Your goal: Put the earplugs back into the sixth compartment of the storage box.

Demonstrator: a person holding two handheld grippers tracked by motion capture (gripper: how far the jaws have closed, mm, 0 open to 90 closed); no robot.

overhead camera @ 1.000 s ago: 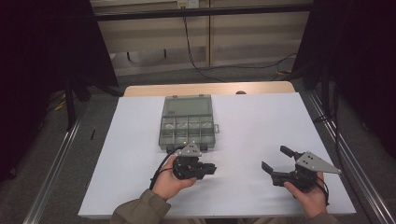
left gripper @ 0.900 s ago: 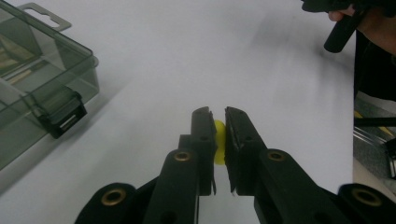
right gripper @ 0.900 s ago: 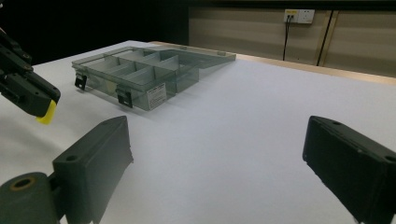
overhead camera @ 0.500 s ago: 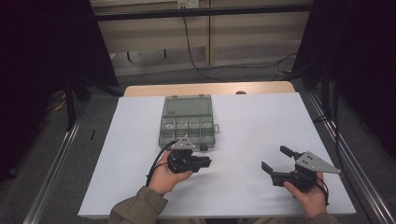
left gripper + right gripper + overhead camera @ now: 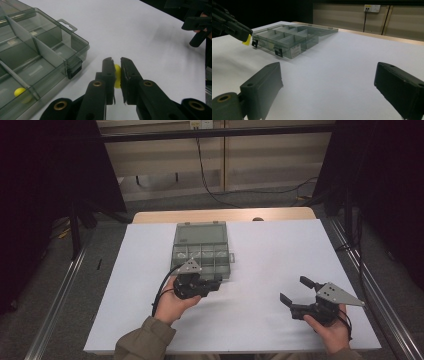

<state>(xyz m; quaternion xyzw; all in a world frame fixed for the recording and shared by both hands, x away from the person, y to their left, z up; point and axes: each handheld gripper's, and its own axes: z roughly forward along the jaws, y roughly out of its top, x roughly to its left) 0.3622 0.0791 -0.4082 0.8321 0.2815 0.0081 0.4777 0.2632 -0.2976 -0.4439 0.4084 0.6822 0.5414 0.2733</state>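
Left gripper (image 5: 117, 65) clenched on small yellow piece (image 5: 117, 75), just near-right of open compartment box (image 5: 201, 251). Piece looks light, thin, smooth; pinch flat faces, may slip. Right gripper (image 5: 299, 295) released, far right, empty.

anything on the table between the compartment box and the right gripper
No, that stretch is bare white table. The high view shows nothing between the compartment box and the right gripper.
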